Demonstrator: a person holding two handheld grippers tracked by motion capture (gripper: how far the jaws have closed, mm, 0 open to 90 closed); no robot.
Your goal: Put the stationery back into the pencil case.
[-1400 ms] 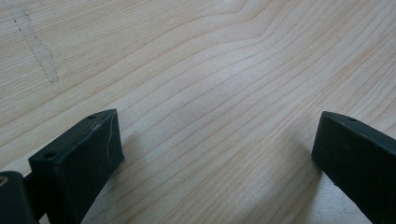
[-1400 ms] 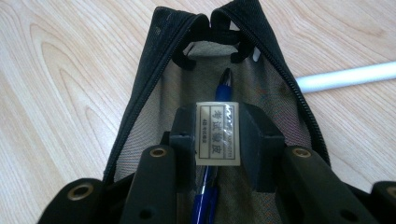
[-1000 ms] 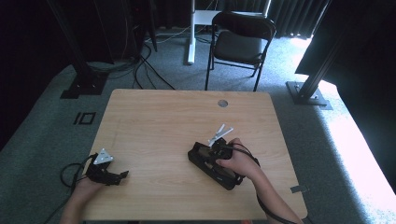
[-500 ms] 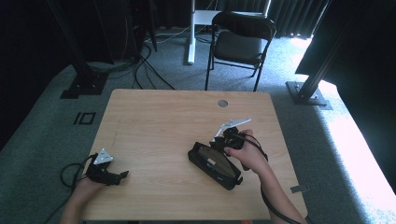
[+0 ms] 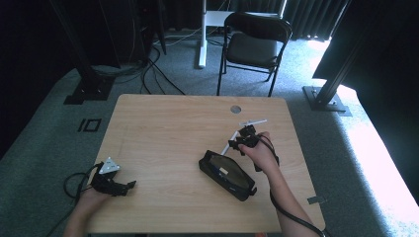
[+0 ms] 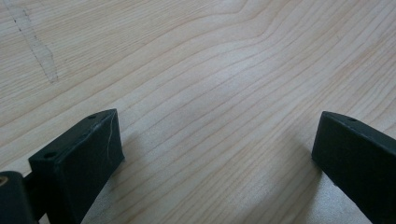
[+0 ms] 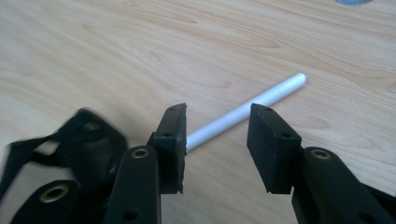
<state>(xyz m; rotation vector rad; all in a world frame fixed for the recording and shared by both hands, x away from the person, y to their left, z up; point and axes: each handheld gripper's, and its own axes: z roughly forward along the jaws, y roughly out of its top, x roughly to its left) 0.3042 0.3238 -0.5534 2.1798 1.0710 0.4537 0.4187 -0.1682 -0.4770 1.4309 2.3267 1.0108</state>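
A black zip pouch (image 5: 227,175) lies on the wooden table (image 5: 163,128), right of centre. A thin white stick (image 5: 228,146) lies on the wood by the pouch's far end. My right gripper (image 5: 237,143) hovers low over it. In the right gripper view the stick (image 7: 261,100) runs between the two pads without touching them. Those jaws have just been opening, so my right gripper (image 7: 218,116) is open. The pouch (image 7: 88,135) shows blurred at the left there. At the near left edge, my left gripper (image 5: 121,187) rests open; its pads (image 6: 88,149) stand wide over bare wood.
A round cable hole (image 5: 235,108) sits in the table's far edge, just beyond the right gripper. Behind the table stand a black folding chair (image 5: 254,47) and a white post (image 5: 201,34). Cables trail on the grey carpet at the far left.
My right hand has moved off the pouch toward the far right, and its jaws have spread. The white stick now lies on the table between them. The left gripper has stayed put.
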